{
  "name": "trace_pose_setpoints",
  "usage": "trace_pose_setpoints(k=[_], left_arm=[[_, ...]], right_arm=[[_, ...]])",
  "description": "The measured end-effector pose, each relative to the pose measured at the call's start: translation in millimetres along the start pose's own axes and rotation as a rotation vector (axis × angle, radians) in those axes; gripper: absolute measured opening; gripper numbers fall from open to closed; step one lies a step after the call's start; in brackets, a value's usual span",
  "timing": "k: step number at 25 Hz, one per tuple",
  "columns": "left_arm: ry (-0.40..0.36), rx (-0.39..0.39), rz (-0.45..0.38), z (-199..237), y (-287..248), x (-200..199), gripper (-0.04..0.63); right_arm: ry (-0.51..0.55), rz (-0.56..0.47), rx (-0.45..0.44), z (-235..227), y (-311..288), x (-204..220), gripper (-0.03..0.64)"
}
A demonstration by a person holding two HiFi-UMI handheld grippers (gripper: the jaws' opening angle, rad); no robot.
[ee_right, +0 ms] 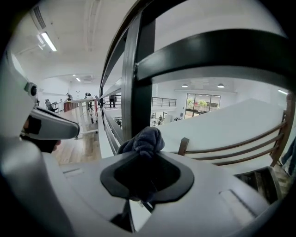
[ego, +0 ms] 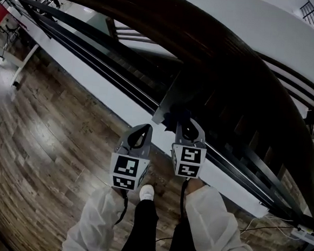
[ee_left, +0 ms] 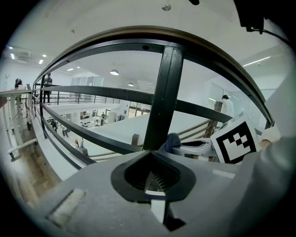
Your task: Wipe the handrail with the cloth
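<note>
Cloth [ee_right: 143, 141], dark blue and bunched, is clamped between the fingers of the right gripper [ee_right: 145, 155] and bulges out past the fingertips. In the right gripper view it sits directly in front of the lower part of a black post [ee_right: 138, 78]; contact with the post cannot be confirmed. In the head view, the right gripper [ego: 188, 128] points at the foot of the railing, with the cloth [ego: 172, 119] showing as a dark lump at its tip. The left gripper [ego: 142, 130] is just beside it, tip at a similar height. In the left gripper view, the left gripper [ee_left: 152, 178] has its fingers together with nothing between them. It faces the same post [ee_left: 163, 97], and the cloth [ee_left: 171, 140] is visible to the right of the post base. The handrail [ego: 155, 8], a dark curved band, runs above both grippers across the top of the railing, well clear of the cloth. Black horizontal bars [ee_left: 92, 90] cross the post. A wood floor [ego: 48, 130] lies below.
</note>
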State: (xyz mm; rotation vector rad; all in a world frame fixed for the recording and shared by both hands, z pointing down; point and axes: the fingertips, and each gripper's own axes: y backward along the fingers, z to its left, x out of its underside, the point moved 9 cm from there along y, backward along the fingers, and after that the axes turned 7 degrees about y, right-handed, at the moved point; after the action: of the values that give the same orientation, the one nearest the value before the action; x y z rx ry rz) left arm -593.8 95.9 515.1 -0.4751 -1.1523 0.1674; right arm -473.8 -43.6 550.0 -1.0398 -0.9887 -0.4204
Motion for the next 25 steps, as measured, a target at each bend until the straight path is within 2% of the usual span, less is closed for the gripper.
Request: trace_pose_setpoints(k=[9, 25], left_arm=[[-0.005, 0.004, 0.026, -3, -5, 16, 0.0], [-0.061, 0.051, 0.061, -60, -8, 34, 0.0]], right_arm=[[-0.003, 0.0, 0.025, -9, -4, 11, 0.072], [-0.084, 0.019, 0.072, -46, 39, 50, 0.074]])
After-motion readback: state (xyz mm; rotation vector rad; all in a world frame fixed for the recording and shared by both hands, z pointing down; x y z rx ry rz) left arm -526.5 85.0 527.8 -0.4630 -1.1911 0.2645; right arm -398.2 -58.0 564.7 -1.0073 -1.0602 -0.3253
